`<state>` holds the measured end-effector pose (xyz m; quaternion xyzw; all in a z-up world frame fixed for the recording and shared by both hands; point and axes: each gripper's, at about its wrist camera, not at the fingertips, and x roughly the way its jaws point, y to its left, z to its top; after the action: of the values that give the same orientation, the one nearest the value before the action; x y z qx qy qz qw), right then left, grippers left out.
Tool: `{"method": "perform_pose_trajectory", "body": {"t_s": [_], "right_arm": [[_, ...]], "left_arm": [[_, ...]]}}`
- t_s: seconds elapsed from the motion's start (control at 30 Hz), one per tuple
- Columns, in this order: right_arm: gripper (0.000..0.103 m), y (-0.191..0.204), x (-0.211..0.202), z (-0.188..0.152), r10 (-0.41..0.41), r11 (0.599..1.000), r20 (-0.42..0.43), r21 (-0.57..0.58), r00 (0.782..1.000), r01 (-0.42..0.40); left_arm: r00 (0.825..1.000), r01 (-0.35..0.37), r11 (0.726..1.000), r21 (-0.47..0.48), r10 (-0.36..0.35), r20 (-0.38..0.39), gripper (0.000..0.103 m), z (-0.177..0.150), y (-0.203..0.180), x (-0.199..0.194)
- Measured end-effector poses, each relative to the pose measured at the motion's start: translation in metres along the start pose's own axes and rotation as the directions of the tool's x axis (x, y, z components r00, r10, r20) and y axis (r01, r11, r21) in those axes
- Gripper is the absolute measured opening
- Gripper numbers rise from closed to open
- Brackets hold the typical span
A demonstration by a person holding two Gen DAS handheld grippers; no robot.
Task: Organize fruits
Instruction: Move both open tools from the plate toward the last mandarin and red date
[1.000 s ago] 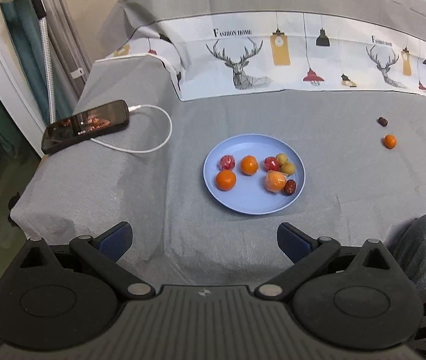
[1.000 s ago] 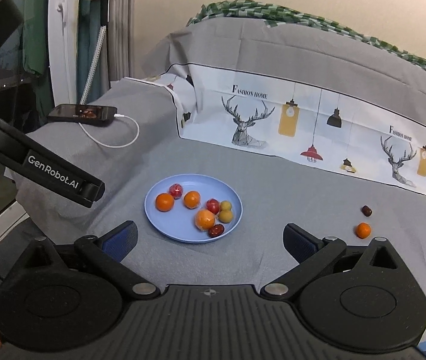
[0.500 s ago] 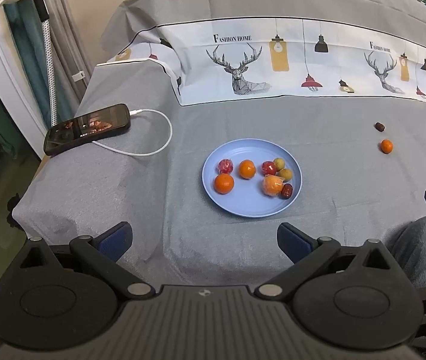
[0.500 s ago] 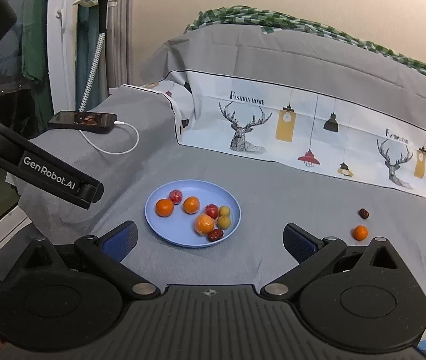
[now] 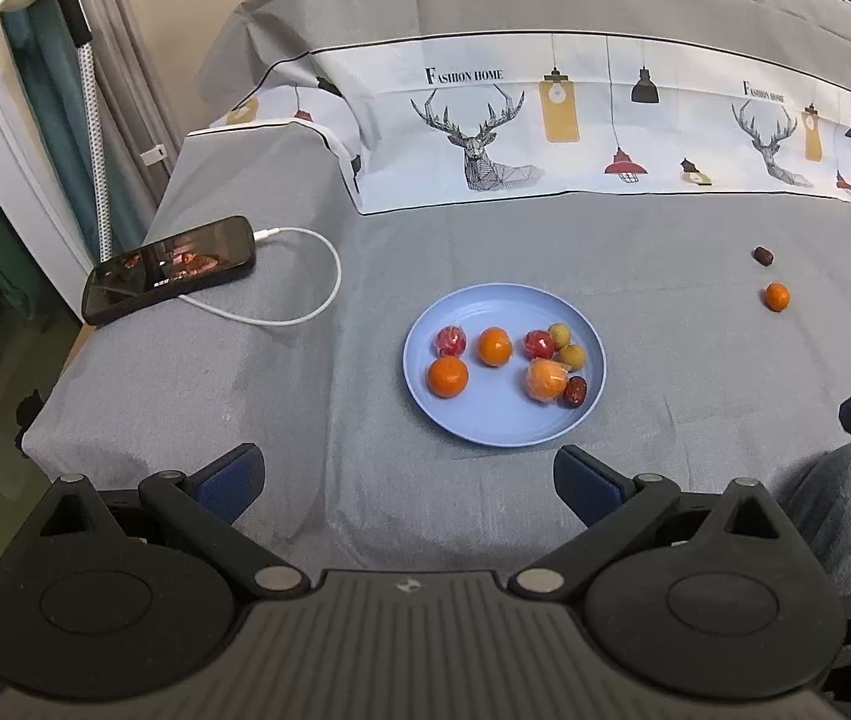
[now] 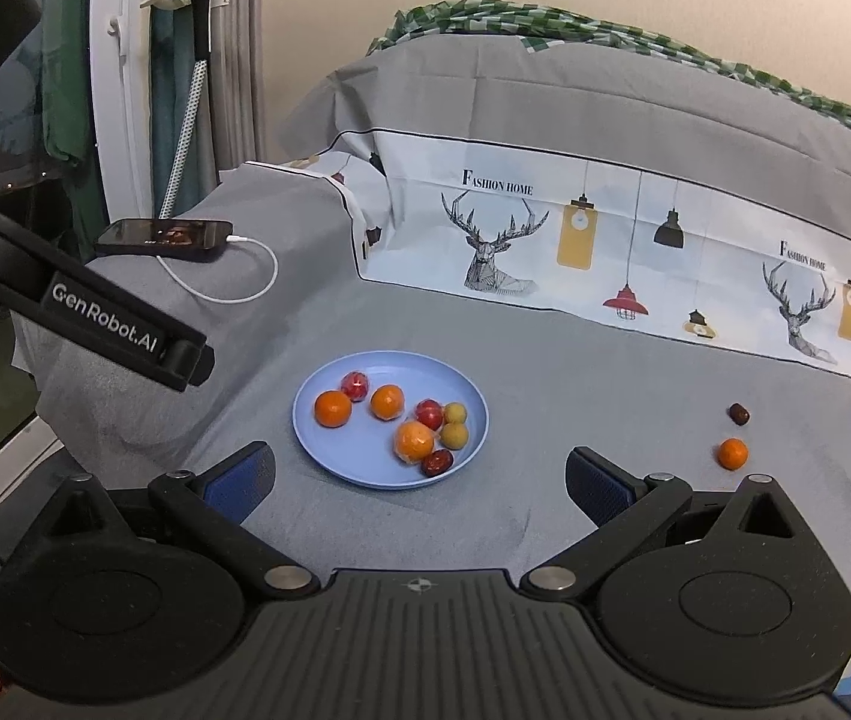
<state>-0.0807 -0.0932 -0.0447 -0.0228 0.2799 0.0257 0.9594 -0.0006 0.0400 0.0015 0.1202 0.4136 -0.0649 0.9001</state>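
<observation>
A blue plate [image 5: 503,426] [image 6: 365,468] lies on the grey bed cover and holds several small fruits: oranges, red ones, yellow-green ones and a dark date. Off the plate to the right, a small orange [image 5: 776,296] [image 6: 732,453] and a dark date [image 5: 762,255] [image 6: 739,414] rest on the cover. My left gripper [image 5: 407,477] hangs open near the bed's front edge, short of the plate, holding nothing. My right gripper [image 6: 419,480] is open too, above the cover just in front of the plate. The left gripper's black body [image 6: 125,336] crosses the right wrist view at the left.
A black phone [image 5: 170,267] [image 6: 164,238] with a white charging cable [image 5: 305,300] lies at the bed's left corner. A patterned sheet fold [image 5: 605,132] runs across the back. A grey trouser leg [image 5: 845,510] shows at the lower right. A curtain and stand are left of the bed.
Both grippers have drawn back and risen slightly, so the plate looks a little smaller and farther. Both stay open. No fruit has moved.
</observation>
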Motion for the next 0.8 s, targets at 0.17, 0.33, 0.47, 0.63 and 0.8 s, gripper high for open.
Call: {"method": "perform_pose_trajectory", "body": {"t_s": [0.17, 0.33, 0.47, 0.63, 0.8], "right_arm": [[0.102, -0.012, 0.005, -0.002, -0.013, 0.999, -0.004, 0.051, 1.0, 0.013], [0.102, -0.037, 0.015, -0.004, -0.049, 0.989, -0.025, 0.138, 0.998, 0.052], [0.102, -0.054, 0.029, -0.009, -0.056, 0.979, -0.056, 0.191, 0.997, 0.066], [0.102, -0.071, 0.046, -0.014, -0.068, 0.969, -0.092, 0.229, 0.993, 0.087], [0.102, -0.094, 0.065, -0.018, -0.097, 0.955, -0.121, 0.266, 0.988, 0.127]], "left_arm": [[1.0, 0.001, 1.0, -0.004, -0.001, -0.024, 0.103, 0.006, -0.006, 0.008], [0.999, 0.002, 1.0, -0.012, -0.003, -0.036, 0.103, 0.013, -0.011, 0.014], [0.998, 0.002, 1.0, 0.003, -0.002, -0.064, 0.103, 0.02, -0.018, 0.028], [0.995, 0.018, 1.0, 0.012, -0.017, -0.098, 0.103, 0.035, -0.032, 0.051], [0.992, 0.038, 0.999, 0.007, -0.037, -0.119, 0.103, 0.056, -0.046, 0.073]]}}
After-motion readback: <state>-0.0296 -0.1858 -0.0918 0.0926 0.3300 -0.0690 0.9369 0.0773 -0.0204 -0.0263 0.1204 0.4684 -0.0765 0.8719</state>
